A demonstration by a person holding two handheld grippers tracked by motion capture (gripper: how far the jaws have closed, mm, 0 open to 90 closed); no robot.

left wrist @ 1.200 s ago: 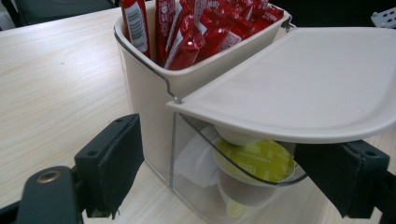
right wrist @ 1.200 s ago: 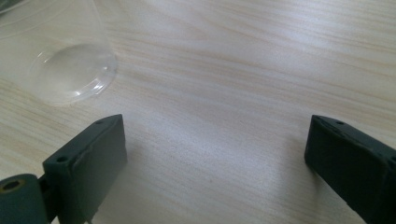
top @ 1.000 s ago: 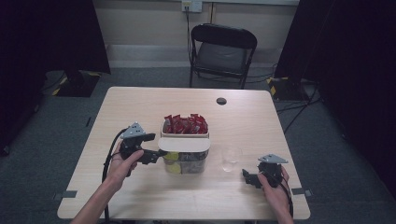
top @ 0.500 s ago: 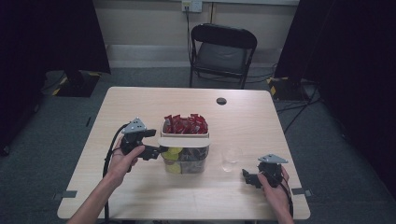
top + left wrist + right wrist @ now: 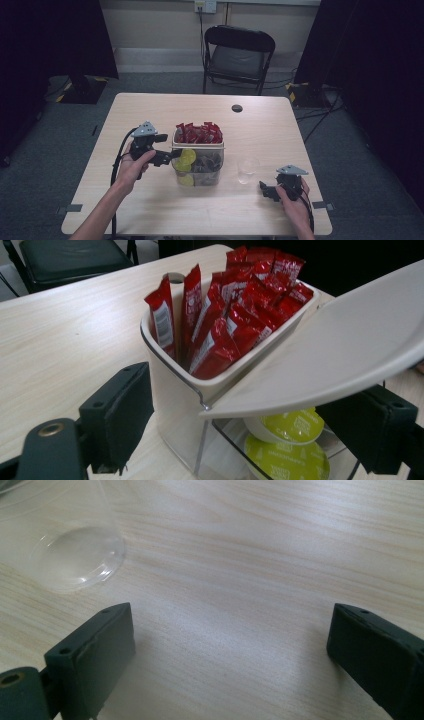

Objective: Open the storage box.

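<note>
Between the spread fingers of the left gripper [image 5: 240, 440], the white hinged lid [image 5: 340, 350] of the clear container [image 5: 197, 160] is standing tilted half open, its long axis running across the gap and its free edge pointing up and away to the fingers' right. Red sachets [image 5: 230, 305] are standing upright in the rear compartment beyond the fingers; green-topped pods [image 5: 290, 440] are lying under the lid. Judged step: lifting the lid open. The next move is calling for a steady upward swing. The right gripper [image 5: 230, 665] is resting on the worktop [image 5: 250, 555], fingers spread, beside a clear cup [image 5: 75, 555].
</note>
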